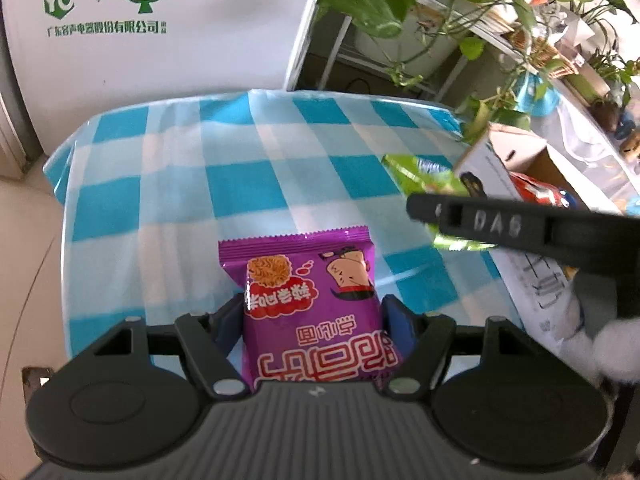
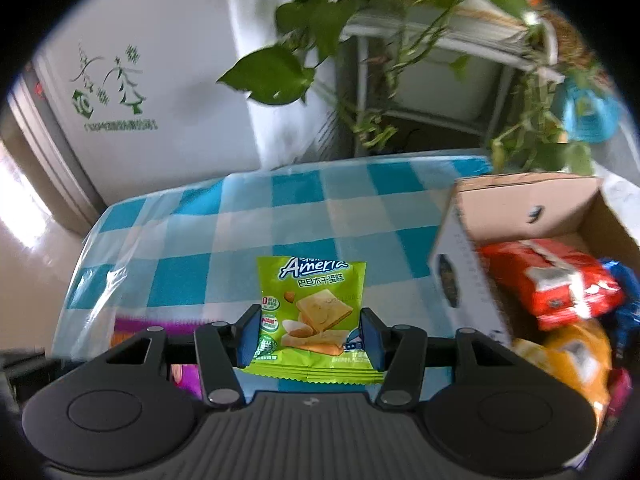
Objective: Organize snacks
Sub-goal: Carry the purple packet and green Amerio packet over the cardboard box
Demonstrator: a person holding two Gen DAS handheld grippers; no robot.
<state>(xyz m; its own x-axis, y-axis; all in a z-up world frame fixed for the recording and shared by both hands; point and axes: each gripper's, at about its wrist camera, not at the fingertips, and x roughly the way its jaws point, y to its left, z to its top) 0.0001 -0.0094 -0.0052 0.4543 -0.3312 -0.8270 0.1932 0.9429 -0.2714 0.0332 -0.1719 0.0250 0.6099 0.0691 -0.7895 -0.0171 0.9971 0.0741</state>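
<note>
Both grippers tilt down over the checked table, left of the cardboard box (image 2: 520, 216). The left gripper (image 1: 312, 320) has its jaws clamped on a purple noodle snack packet (image 1: 308, 300) — the right gripper (image 2: 310, 334) pinches a green Ameria cake packet (image 2: 316, 312), nearer the box.

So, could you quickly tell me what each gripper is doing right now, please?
Left gripper: shut on the purple noodle-snack packet.
Right gripper: shut on the green cake packet.

Daylight floods your scene from beyond the checked tablecloth (image 1: 224, 152), leaving glare on its plastic cover and on the pale floor (image 2: 24, 196) to its left. Your right wrist view is motion-blurred, worst around the plant leaves (image 2: 276, 76) above the cloth, and both views bend and darken at their rims.
</note>
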